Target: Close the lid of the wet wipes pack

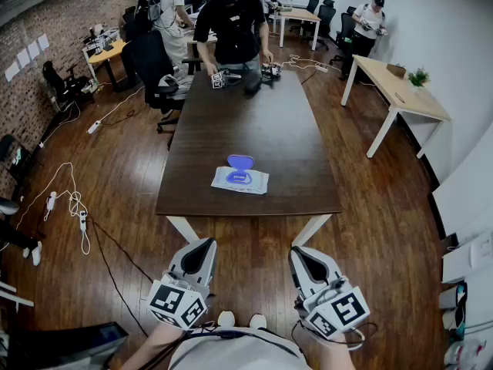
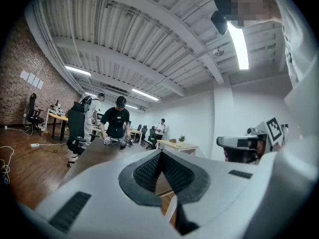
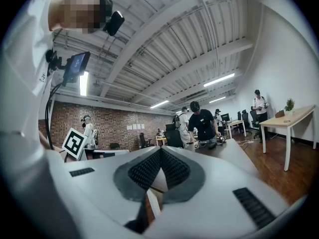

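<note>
Head view: we see wet wipes pack (image 1: 240, 180), lid (image 1: 240, 161) open, on dark table (image 1: 258, 114) — wood floor (image 1: 127, 168), brick wall (image 1: 46, 48); left gripper (image 1: 203, 245), right gripper (image 1: 301, 254) both pressed together, empty.

1. My left gripper (image 1: 205, 243) and right gripper (image 1: 298, 251) hang short of the table (image 1: 246, 206), with open floor between.
2. From the near edge, the tabletop lies open up to the wet wipes pack (image 1: 240, 180).
3. The open lid (image 1: 240, 161) sits on the pack's far side.
4. A person (image 1: 235, 21) and an office chair (image 1: 152, 62) crowd the far end, well apart from the pack.
</note>
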Available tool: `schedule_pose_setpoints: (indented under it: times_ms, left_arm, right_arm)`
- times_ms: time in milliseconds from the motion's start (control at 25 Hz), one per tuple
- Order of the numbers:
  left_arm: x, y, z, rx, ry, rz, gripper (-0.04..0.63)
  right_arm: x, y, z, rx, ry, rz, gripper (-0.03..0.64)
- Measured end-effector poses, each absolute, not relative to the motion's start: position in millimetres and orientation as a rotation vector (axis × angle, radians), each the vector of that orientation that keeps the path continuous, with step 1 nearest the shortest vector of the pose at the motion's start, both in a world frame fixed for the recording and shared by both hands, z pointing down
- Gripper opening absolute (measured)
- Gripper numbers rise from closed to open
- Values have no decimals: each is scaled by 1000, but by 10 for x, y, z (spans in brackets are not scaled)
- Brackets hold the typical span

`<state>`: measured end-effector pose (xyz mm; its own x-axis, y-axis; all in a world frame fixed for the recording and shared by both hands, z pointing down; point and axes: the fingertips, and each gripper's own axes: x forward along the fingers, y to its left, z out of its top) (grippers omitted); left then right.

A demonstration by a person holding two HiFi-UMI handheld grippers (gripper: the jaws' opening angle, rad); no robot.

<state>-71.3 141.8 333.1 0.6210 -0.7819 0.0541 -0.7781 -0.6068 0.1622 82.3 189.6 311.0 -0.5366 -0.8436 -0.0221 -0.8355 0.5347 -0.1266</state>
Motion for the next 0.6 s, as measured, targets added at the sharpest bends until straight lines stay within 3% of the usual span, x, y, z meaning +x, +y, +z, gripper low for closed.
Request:
schedule_pose_setpoints:
  times_ms: [600]
  left_arm:
    - [-414, 1412, 3394, 2658, -1375, -35, 2]
  right_arm:
    - [1200, 1831, 3208, -1439, 2724, -157, 5]
